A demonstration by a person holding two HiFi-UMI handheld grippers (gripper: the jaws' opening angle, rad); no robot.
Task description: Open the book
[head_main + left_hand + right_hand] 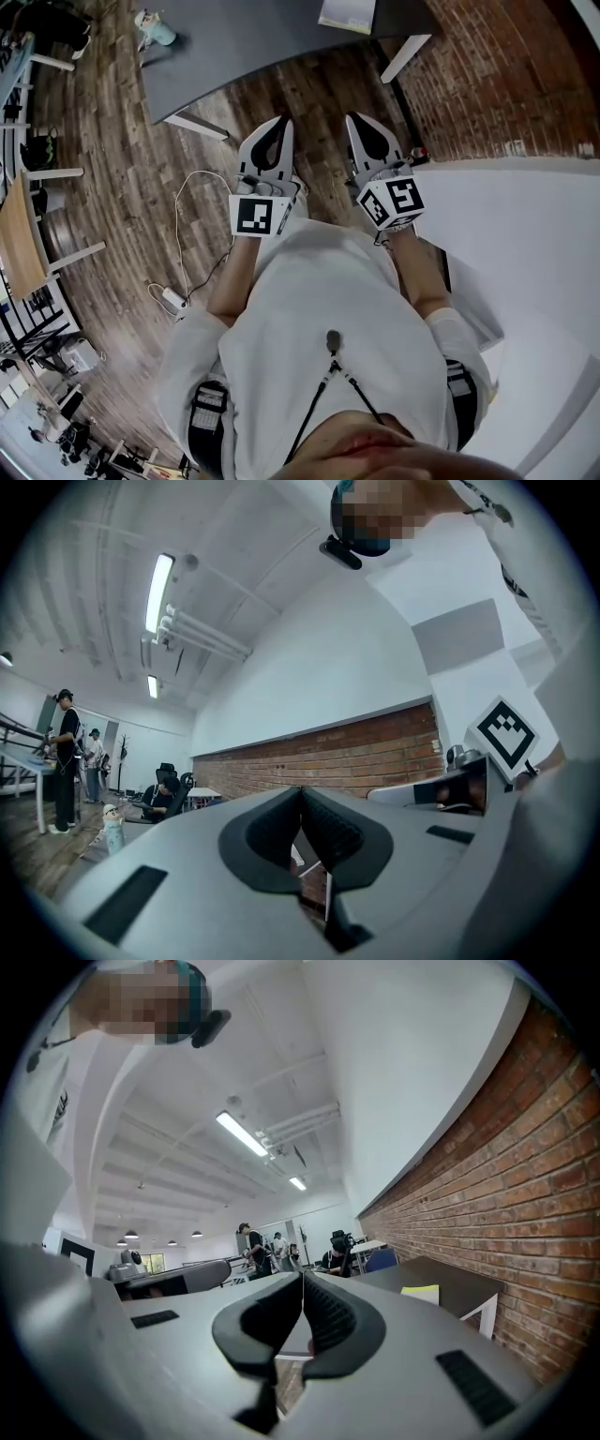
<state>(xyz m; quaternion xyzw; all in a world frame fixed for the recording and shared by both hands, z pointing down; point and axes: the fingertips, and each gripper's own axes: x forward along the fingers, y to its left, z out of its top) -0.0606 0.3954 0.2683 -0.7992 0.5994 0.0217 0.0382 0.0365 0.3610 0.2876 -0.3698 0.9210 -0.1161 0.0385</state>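
Note:
A pale yellow-green book [347, 14] lies closed on the far right part of a dark grey table [253, 47]; in the right gripper view the book [421, 1294] shows on the table [464, 1290] ahead to the right. My left gripper [279, 122] and right gripper [354, 119] are held side by side in front of the person's chest, pointing level toward the table, well short of the book. In the left gripper view my left gripper [301, 794] has its pads together with nothing between them. The right gripper [302, 1279] is likewise shut and empty.
A small pale figurine [153, 28] stands on the table's left part. A brick wall [487, 84] and a white surface [534, 253] lie to the right. A cable with a power strip [173, 298] lies on the wooden floor. People [64, 752] stand and sit at desks far off.

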